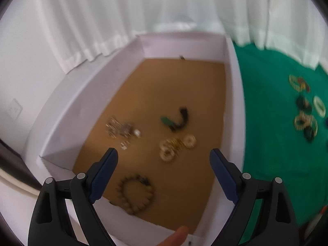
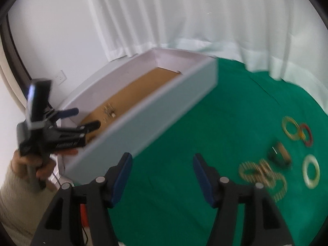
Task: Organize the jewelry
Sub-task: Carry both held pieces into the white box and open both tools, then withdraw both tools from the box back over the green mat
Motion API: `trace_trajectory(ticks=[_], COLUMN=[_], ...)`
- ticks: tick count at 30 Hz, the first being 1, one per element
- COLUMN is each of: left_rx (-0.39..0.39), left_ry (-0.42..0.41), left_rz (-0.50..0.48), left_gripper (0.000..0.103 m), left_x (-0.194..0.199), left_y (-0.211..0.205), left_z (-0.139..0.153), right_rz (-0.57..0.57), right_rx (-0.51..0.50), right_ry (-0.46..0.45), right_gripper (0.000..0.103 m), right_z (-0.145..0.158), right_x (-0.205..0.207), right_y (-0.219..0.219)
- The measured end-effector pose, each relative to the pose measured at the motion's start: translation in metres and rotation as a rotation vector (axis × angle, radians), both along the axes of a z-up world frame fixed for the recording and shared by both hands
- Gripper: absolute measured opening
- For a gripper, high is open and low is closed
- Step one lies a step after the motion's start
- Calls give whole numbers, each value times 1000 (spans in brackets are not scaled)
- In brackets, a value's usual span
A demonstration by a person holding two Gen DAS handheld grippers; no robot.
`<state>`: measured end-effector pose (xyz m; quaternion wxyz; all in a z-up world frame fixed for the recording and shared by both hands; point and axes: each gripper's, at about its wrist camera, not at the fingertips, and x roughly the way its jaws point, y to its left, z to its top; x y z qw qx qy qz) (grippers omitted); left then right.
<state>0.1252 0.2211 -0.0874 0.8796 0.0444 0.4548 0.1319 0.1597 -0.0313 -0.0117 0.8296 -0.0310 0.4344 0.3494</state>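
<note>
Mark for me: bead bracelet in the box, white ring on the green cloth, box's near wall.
bead bracelet (image 1: 135, 194): left wrist view, on the left arc of its bead loop.
white ring (image 2: 311, 171): right wrist view, on its band, right side.
box (image 2: 155, 121): right wrist view, on the outer face of its long white wall.

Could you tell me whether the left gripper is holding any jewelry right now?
No, the left gripper hangs open and empty above the box.
</note>
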Motion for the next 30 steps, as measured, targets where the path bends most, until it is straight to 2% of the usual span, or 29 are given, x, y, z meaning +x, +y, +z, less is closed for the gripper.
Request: trace_trajectory(ticks=[3, 7, 10, 16, 18, 20, 21, 24, 26, 30], left_rx=[48, 7, 37, -2, -2, -40, -52, -16, -8, -86], left_ry=[-19, -9, -13, -3, -6, -16, -34, -119, -188, -285], left_rz=[33, 42, 34, 18, 27, 46, 65, 108, 101, -6], left_gripper=[92, 91, 91, 92, 92, 92, 92, 97, 98, 100], left_x=[-3, -8, -15, -27, -27, -29, -33, -45, -56, -70], left_y=[-8, -15, -32, -58, -58, -52, -50, -45, -50, -71], left_z=[1, 2, 4, 7, 9, 14, 19, 41, 57, 86], right_rz=[-66, -143, -200, -254, -263, -275, -282, -301, -314, -346], right_rx=[-6, -7, 11, 8, 3, -13, -21, -59, -71, -45], right_ry=[-7, -10, 4, -11, -16, -22, -27, -46, -62, -82], right_gripper=[62, 62, 62, 62, 62, 62, 63, 80, 80, 80], right_z=[-3, -6, -8, -10, -11, -11, -10, -9, -8, -5], right_x=[-17, -27, -33, -43, -45, -48, -51, -57, -62, -71], right_y=[-43, -86, -113, -133, -137, -140, -142, -150, -158, -175])
